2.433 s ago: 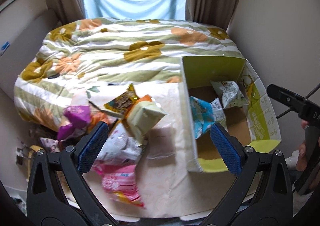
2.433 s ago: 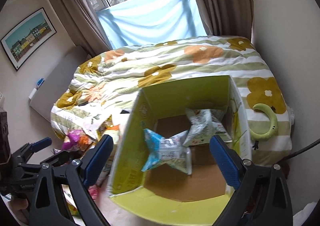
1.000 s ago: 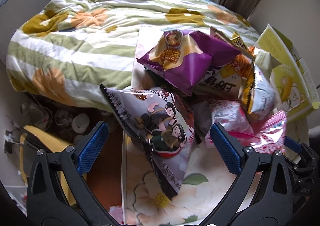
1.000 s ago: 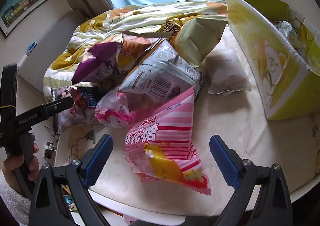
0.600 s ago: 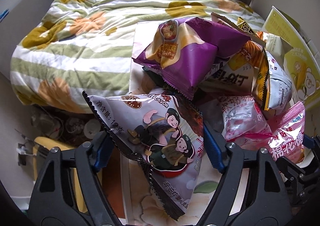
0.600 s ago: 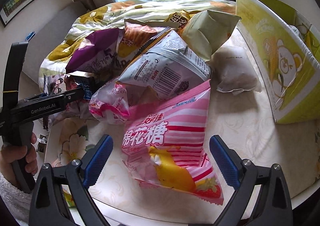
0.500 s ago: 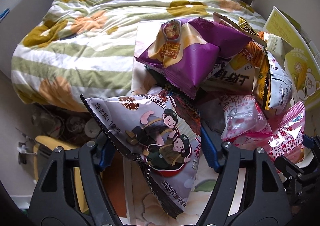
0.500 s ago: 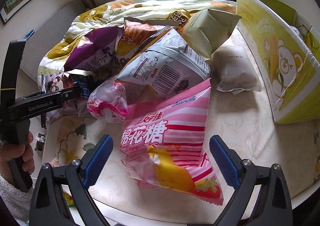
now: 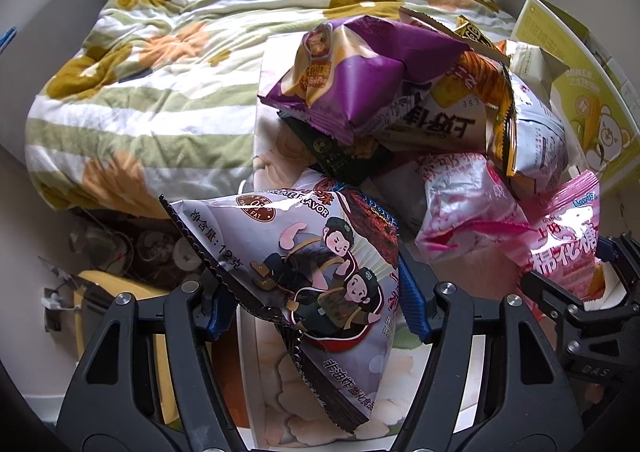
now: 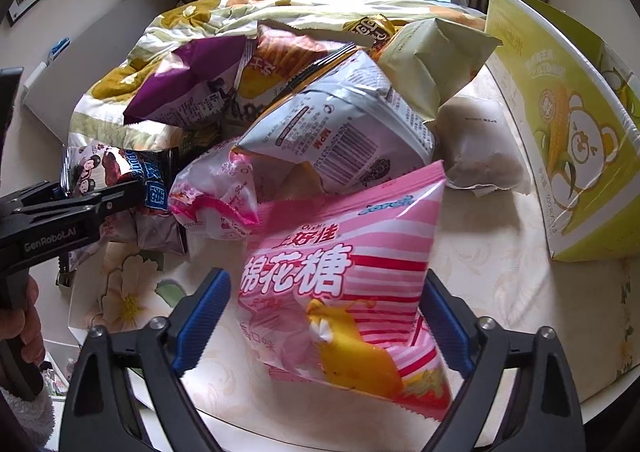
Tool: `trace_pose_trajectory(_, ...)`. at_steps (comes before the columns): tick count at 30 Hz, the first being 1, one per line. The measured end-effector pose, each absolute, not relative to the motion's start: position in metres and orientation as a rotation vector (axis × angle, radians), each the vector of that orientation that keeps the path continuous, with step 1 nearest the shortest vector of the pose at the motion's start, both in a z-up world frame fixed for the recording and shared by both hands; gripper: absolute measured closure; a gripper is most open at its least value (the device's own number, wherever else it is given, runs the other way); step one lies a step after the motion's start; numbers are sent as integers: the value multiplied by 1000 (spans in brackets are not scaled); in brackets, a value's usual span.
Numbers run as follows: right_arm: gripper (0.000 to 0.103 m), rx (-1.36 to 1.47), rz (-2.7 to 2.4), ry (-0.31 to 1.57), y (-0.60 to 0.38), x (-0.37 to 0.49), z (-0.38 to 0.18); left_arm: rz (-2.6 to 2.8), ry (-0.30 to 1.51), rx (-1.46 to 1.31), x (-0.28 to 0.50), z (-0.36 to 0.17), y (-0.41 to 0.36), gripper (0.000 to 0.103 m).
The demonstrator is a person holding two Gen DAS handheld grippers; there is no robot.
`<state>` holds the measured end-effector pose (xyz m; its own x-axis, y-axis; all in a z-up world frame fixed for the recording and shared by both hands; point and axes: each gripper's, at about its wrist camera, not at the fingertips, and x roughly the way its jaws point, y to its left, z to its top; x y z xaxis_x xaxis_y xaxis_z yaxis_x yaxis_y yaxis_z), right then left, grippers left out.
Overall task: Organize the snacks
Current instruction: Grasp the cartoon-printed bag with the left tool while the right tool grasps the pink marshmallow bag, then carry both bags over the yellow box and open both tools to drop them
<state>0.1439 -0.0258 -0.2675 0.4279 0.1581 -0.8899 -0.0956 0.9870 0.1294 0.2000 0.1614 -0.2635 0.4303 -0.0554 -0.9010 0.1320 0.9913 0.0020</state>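
Between the blue pads of the left gripper (image 9: 316,304) sits a lilac chocolate-flavour snack bag (image 9: 304,264), pinched from both sides at the near edge of the heap. Straddling the pink-striped marshmallow bag (image 10: 344,284), the right gripper (image 10: 326,312) has its jaws spread, pads close beside it. Beyond lie a purple chip bag (image 9: 360,63) and, far right, the yellow-green carton (image 10: 560,123).

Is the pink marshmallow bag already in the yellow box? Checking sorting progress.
No, the pink marshmallow bag lies on the table between the right gripper's open fingers.
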Motion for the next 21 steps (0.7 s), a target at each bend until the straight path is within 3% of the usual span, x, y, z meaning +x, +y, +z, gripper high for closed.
trace_pose_trajectory(1, 25, 56, 162, 1125, -23, 145, -269, -118, 1123, 73, 198, -264, 162, 39)
trace_pose_trajectory(7, 27, 46, 159, 1130, -21, 146, -270, -119, 1131, 55, 185, -263, 164, 39)
trace_pose_trajectory(13, 37, 32, 155, 1125, -21, 138, -268, -119, 1121, 37, 171, -257, 168, 39)
trace_pose_trajectory(21, 38, 42, 122, 1091, -35, 119, -246, -134, 1090, 2, 151, -234, 168, 39)
